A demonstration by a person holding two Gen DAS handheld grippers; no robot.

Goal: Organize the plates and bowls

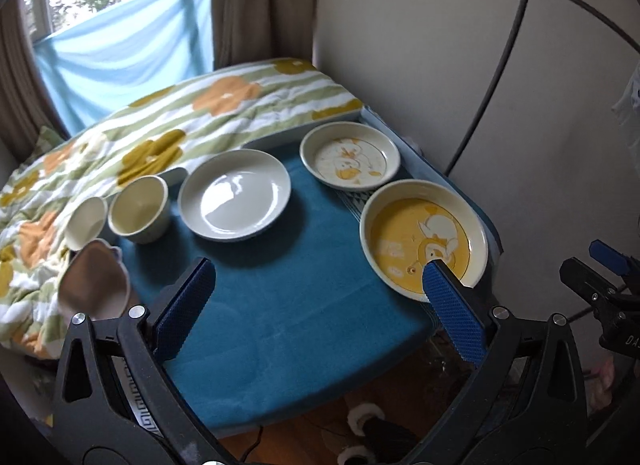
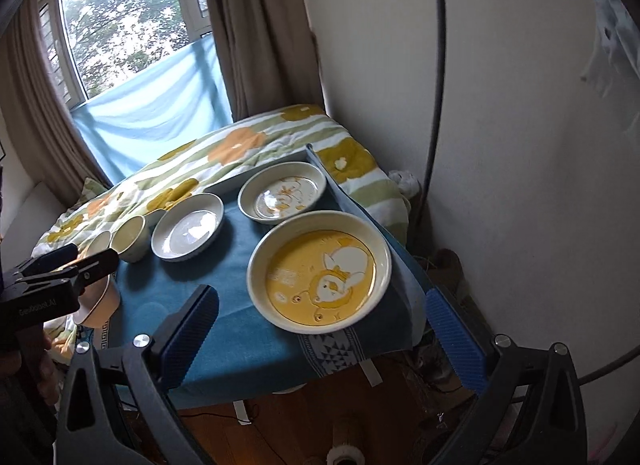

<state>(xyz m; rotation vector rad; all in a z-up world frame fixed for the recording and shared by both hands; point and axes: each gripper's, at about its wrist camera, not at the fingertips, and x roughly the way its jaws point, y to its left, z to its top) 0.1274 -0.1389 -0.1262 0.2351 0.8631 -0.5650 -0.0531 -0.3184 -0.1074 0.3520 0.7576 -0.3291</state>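
Both grippers hang empty above the near edge of the worktop, which wears a blue cloth; the left gripper has its jaws spread wide over bare cloth, and the right gripper stands just as wide with the yellow duck plate between its fingers in view, though not touching it as far as I can judge; nothing is gripped yet

The dishes lie spread and unstacked: the yellow duck plate sits at the right near corner, close to the cloth's edge, the pale duck plate behind it, the plain white plate at centre, and two cups, the larger cup and the smaller cup, at the left against the quilt; a pinkish bowl perches at the left edge (half off the worktop, it seems)

The likely trouble is a thin rim grip; glazed ware could slip from the pads, and a nudge could send the corner plate to the floor; the cloth may drag too
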